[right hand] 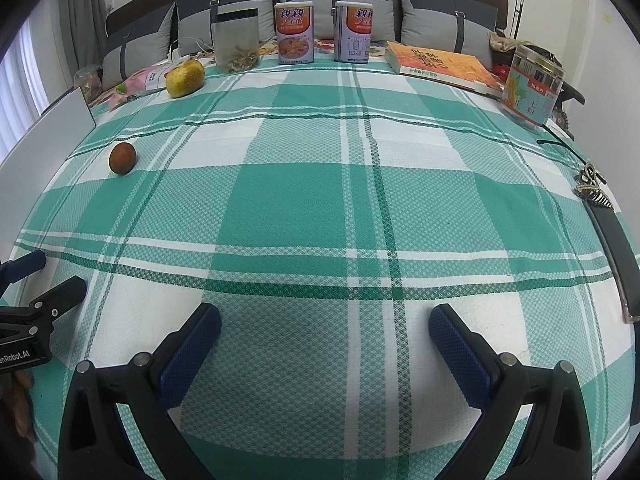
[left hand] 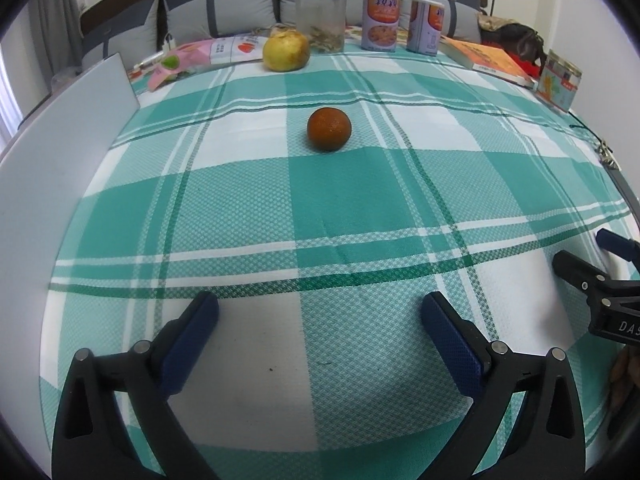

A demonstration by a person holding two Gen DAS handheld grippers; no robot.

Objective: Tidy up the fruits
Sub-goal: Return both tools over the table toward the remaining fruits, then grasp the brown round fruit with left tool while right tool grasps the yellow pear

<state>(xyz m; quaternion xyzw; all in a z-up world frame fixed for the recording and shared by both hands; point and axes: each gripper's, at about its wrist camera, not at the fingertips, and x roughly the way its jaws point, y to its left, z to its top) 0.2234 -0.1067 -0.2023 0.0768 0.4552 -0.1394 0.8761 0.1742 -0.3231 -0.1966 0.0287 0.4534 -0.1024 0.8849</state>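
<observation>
Fruits wait untouched on a green-and-white checked tablecloth (left hand: 320, 208) as both grippers hover low over its near edge. The left gripper (left hand: 320, 312) stands with jaws spread wide and nothing between them; the right gripper (right hand: 325, 320) is spread equally wide, also holding nothing. Each tool's tips show at the lower side edge of the other's view. Straight ahead of the left jaws, at frame center, sits a small orange (left hand: 329, 128), alone on the cloth; the right wrist view places it at middle left. Farther back, at upper center-left, a larger yellow-green fruit (left hand: 286, 51), possibly a pear or pomelo, rests beside a clear jar (left hand: 321, 20). Two printed cans (right hand: 294, 34) stand upright along the far edge at top center, with an orange book (right hand: 444, 66) lying flat at upper right.
</observation>
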